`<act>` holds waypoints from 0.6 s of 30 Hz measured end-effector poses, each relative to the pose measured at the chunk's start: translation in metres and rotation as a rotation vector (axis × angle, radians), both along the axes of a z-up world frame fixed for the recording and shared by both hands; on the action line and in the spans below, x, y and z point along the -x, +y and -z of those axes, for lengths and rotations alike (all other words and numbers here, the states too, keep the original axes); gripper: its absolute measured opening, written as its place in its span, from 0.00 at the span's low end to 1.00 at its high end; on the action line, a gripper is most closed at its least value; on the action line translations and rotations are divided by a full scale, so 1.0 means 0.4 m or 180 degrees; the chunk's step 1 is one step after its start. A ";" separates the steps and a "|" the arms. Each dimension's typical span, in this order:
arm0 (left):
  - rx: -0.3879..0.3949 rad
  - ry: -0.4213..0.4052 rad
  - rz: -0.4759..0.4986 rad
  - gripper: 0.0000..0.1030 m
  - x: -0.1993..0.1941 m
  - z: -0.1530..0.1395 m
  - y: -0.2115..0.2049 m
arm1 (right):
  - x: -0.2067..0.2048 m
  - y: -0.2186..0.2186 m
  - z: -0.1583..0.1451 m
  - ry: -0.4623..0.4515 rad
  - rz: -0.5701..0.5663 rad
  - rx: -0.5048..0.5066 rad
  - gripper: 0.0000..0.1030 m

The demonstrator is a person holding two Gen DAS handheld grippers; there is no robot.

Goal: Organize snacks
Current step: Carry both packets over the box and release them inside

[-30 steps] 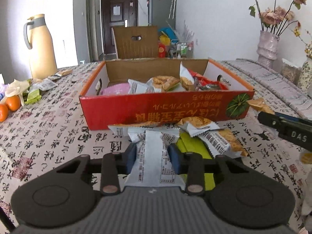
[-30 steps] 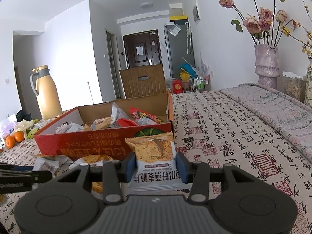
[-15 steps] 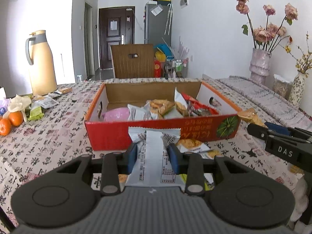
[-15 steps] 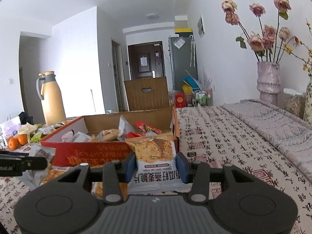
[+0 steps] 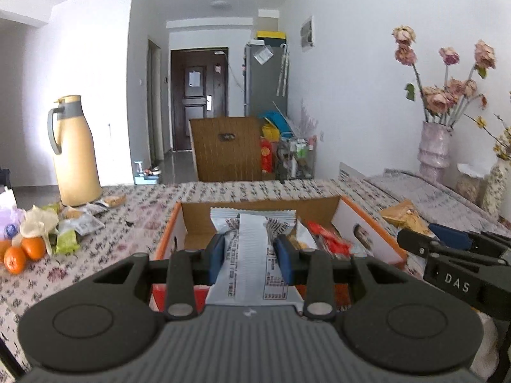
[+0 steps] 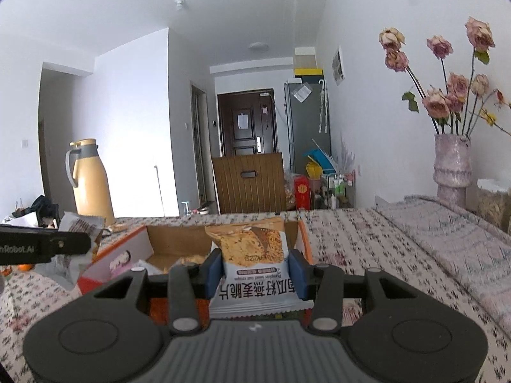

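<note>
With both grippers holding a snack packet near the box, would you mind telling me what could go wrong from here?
1. The left gripper pinches its white packet only by the sides; the crinkly wrapper might slip out.
2. The right gripper with the orange crisps packet is close beside it; the two could collide over the cardboard box.
3. The box already holds snacks, so dropped packets may slide off.

1. Cardboard box: near wall and contents at 6 o'clock hidden behind the gripper body.
2. Tablecloth: print blurred.
3. Oranges: cut off at 9 o'clock.
</note>
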State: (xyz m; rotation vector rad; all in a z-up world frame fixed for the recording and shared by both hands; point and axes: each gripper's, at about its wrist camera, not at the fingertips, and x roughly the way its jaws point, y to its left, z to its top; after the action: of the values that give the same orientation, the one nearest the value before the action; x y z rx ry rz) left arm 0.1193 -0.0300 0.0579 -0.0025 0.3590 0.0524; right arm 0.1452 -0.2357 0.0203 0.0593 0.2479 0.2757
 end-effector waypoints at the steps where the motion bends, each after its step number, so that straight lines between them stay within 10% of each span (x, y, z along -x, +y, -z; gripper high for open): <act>1: 0.0005 -0.0015 -0.0007 0.35 -0.012 -0.006 0.002 | -0.011 0.005 -0.006 -0.0004 -0.0002 0.0002 0.42; 18: 0.0163 0.0058 -0.0229 0.35 -0.243 -0.009 0.045 | -0.229 0.096 -0.026 0.0170 0.0051 0.0046 0.42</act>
State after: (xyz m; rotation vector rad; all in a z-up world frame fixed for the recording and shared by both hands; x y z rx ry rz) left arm 0.2165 -0.0120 0.0613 -0.0656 0.3785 0.1145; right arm 0.2368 -0.1975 0.0307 0.0544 0.3023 0.2565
